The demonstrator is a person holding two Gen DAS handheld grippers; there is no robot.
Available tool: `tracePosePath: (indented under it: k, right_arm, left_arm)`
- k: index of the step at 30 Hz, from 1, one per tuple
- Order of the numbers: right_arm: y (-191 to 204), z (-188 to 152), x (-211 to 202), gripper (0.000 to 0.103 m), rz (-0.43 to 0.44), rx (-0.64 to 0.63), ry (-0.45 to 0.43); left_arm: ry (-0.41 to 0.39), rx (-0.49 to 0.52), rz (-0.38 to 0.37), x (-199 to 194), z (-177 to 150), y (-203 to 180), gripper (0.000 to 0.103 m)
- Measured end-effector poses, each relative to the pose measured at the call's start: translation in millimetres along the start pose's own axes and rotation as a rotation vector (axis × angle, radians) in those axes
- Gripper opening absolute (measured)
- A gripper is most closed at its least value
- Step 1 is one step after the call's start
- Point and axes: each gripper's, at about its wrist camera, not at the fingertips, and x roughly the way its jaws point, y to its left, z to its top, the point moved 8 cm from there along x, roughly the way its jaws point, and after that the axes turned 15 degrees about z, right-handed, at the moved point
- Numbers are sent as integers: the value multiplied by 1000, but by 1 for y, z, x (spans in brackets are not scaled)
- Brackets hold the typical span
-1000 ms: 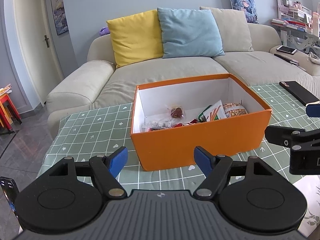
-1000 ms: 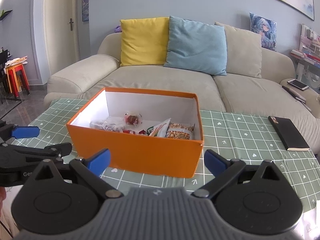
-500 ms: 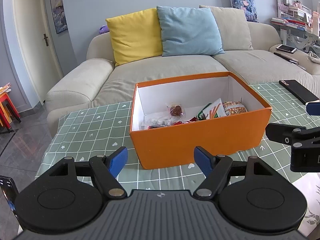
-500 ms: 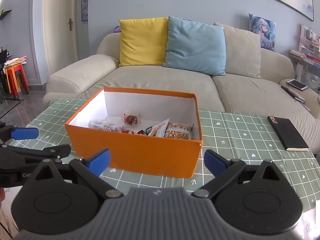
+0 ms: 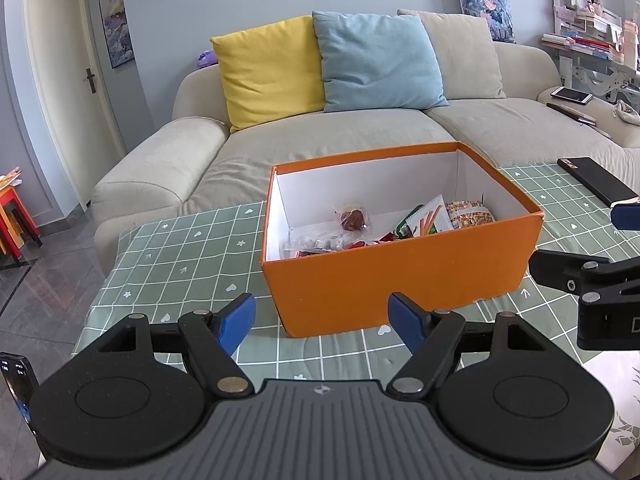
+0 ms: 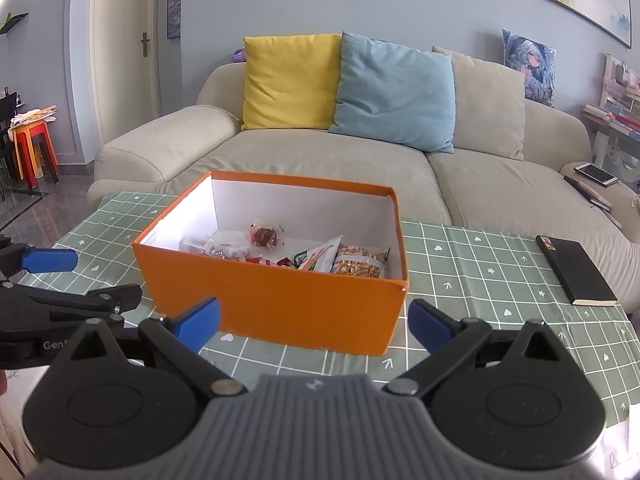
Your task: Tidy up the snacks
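An orange box (image 5: 400, 284) (image 6: 276, 304) with a white inside stands on the green checked tablecloth. Several wrapped snacks (image 5: 424, 222) (image 6: 320, 256) lie on its floor, among them a clear-wrapped red sweet (image 5: 353, 219) (image 6: 265, 236). My left gripper (image 5: 322, 322) hangs open in front of the box's near left corner, nothing between its blue pads. My right gripper (image 6: 314, 320) is open too, just short of the box's near wall, and empty. Each gripper shows at the edge of the other's view.
A black notebook (image 6: 574, 274) (image 5: 596, 180) lies on the tablecloth (image 6: 480, 264) to the right of the box. Behind the table is a beige sofa (image 5: 320, 148) with yellow, blue and beige cushions. A phone (image 6: 596, 173) rests on the sofa's right arm.
Both grippers have drawn slightly back and up from the box, which sits a little lower in each view. Both stay open and empty.
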Motion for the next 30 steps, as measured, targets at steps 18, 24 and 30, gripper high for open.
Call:
tracePosePath:
  k: [18, 24, 30]
  right_arm:
    - [0, -2, 2, 97, -1, 1, 11]
    - [0, -3, 3, 97, 0, 1, 13]
    - [1, -4, 4, 97, 2, 0, 16]
  left_arm:
    - [-3, 12, 7, 1, -1, 4, 88]
    - [-2, 21, 12, 2, -2, 6, 88]
    - [3, 21, 11, 3, -2, 7, 88]
